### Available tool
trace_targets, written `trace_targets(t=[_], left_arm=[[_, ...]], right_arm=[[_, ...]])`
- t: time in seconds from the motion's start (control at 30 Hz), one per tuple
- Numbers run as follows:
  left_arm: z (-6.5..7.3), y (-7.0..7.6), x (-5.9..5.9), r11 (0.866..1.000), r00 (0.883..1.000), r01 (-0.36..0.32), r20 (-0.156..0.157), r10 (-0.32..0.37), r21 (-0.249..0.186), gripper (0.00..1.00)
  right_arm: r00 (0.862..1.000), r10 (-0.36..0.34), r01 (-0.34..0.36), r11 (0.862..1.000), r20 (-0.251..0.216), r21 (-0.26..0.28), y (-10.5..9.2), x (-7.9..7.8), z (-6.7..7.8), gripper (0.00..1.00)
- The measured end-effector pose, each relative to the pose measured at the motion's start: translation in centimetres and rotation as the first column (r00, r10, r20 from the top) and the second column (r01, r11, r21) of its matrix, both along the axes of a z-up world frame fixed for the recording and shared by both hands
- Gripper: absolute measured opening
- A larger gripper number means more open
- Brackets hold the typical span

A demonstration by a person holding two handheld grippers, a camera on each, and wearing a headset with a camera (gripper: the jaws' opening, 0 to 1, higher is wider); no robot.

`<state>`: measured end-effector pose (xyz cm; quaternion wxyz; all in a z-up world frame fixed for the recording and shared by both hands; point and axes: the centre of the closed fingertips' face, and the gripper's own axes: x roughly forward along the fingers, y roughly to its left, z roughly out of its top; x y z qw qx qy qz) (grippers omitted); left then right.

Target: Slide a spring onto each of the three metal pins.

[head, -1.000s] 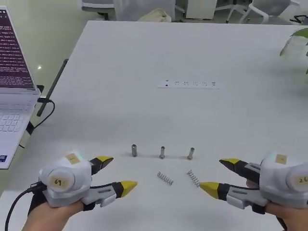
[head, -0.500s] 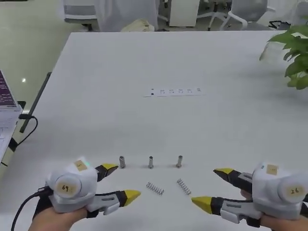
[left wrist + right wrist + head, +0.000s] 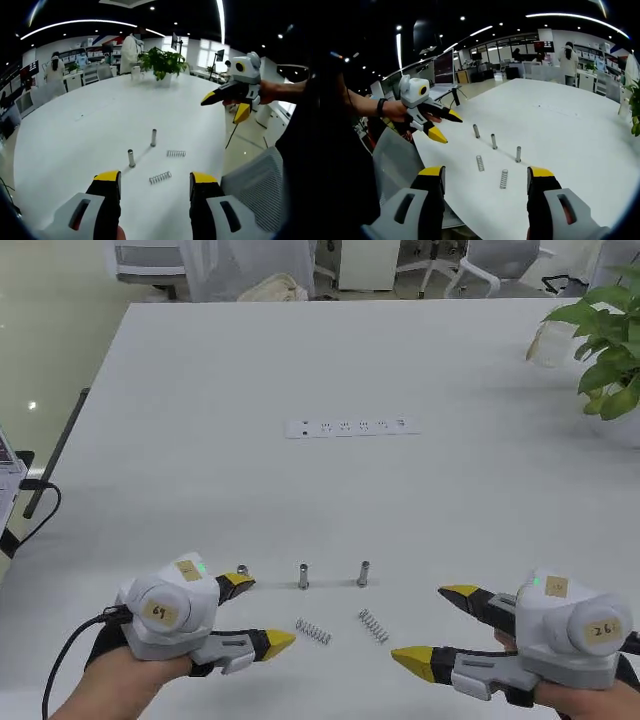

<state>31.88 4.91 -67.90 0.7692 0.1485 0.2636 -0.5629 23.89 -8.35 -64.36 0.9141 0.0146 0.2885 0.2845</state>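
Observation:
Three short metal pins stand upright in a row on the white table: left pin, middle pin, right pin. In front of them lie two loose springs. My left gripper is open, its far fingertip just beside the left pin, holding nothing. My right gripper is open too, a little right of the springs. In the left gripper view a spring lies between my open jaws and a pin stands beyond. The right gripper view has all pins and both springs ahead.
A white power strip lies mid-table behind the pins. A potted plant stands at the far right edge. A black cable hangs off the left edge. Chairs and people are beyond the table.
The head camera has swung right, so the laptop has left the picture and the plant has come in. My left gripper's far fingertip is now closer to the left pin. Pins and springs have not moved.

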Motion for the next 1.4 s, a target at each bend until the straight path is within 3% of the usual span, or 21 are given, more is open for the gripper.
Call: trace_targets(t=[0.57,1.4], left_arm=[[-1.7,-2.0,0.6,0.997,0.998,0.069,-0.012,-0.069,0.026,0.50],[-4.3,-3.9,0.0,0.986,0.988,0.151,-0.034,-0.149,0.072,0.44]], right_arm=[[1.000,-0.005,0.004,1.000,-0.020,-0.013,-0.7,-0.4,-0.2,0.65],[0.999,-0.005,0.005,1.000,-0.031,-0.016,-0.5,-1.4,0.1,0.66]])
